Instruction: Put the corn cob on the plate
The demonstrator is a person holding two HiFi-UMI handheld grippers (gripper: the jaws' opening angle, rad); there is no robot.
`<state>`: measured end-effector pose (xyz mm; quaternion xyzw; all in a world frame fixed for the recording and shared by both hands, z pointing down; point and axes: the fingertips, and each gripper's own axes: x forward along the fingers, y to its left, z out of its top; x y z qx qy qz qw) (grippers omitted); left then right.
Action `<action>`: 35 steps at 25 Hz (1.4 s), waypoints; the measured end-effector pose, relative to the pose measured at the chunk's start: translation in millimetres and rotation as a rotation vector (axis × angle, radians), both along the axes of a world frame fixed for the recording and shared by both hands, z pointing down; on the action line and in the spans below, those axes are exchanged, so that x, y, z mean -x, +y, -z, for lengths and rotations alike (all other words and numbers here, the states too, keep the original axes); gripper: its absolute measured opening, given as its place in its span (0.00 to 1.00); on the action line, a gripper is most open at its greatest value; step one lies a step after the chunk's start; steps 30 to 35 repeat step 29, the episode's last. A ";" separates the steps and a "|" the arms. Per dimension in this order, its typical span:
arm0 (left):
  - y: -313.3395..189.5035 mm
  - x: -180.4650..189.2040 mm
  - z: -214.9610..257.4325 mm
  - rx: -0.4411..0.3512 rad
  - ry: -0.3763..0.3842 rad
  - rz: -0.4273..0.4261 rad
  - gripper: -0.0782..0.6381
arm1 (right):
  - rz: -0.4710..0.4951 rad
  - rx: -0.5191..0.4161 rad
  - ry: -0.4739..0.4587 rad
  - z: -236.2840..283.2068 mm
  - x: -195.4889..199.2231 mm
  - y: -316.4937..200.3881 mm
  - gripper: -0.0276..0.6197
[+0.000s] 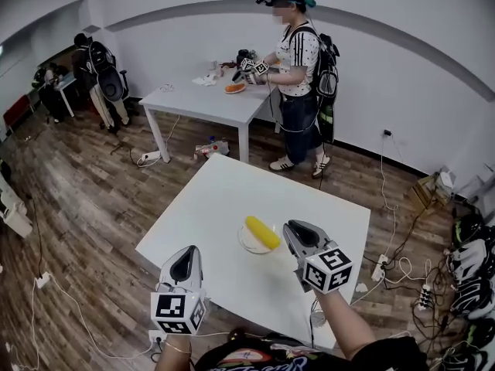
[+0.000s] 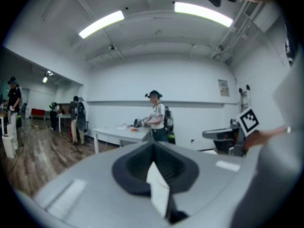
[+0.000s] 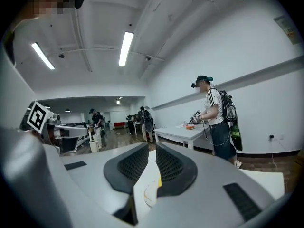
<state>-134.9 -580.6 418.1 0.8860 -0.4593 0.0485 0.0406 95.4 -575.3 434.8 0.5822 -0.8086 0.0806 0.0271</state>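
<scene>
The yellow corn cob (image 1: pixel 262 232) lies on a small white plate (image 1: pixel 246 244) near the middle of the white table (image 1: pixel 232 199). My right gripper (image 1: pixel 291 229) hangs just right of the plate, above the table, its jaws only a narrow slit apart and holding nothing. In the right gripper view, a strip of the plate (image 3: pixel 148 194) and of the corn cob (image 3: pixel 159 178) shows through the slit of the right gripper (image 3: pixel 152 145). My left gripper (image 1: pixel 188 250) is at the table's near left edge, away from the plate. The left gripper (image 2: pixel 153 144) is shut with nothing in it.
A person (image 1: pixel 298 68) with grippers works at a second white table (image 1: pixel 209 103) at the back. Cables and power strips (image 1: pixel 402 273) lie on the wooden floor to the right. More people stand at the far left (image 1: pixel 97 68).
</scene>
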 end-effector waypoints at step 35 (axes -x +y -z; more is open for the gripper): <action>10.0 -0.7 -8.0 -0.017 -0.089 0.007 0.10 | -0.021 0.001 -0.054 -4.1 5.5 40.0 0.08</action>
